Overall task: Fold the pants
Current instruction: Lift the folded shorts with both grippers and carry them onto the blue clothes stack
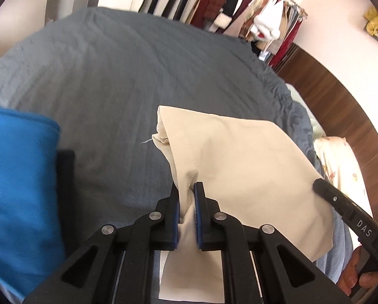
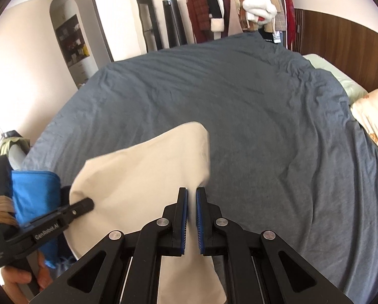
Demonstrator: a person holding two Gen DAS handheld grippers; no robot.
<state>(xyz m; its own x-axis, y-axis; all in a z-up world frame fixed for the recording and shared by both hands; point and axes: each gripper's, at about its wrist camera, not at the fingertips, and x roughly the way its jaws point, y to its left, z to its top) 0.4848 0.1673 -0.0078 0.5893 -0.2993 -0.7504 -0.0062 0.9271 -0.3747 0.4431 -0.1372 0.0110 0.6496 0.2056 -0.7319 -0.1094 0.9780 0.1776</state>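
The right gripper pinches the cream pants over the grey bed. At nine o'clock, the left gripper grips them too.

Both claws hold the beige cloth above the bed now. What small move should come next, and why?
Probably carry the beige cotton pants forward over the grey bed sheet, then lower them. The left claw and right claw each pinch an edge, and the fabric hangs slack between them.
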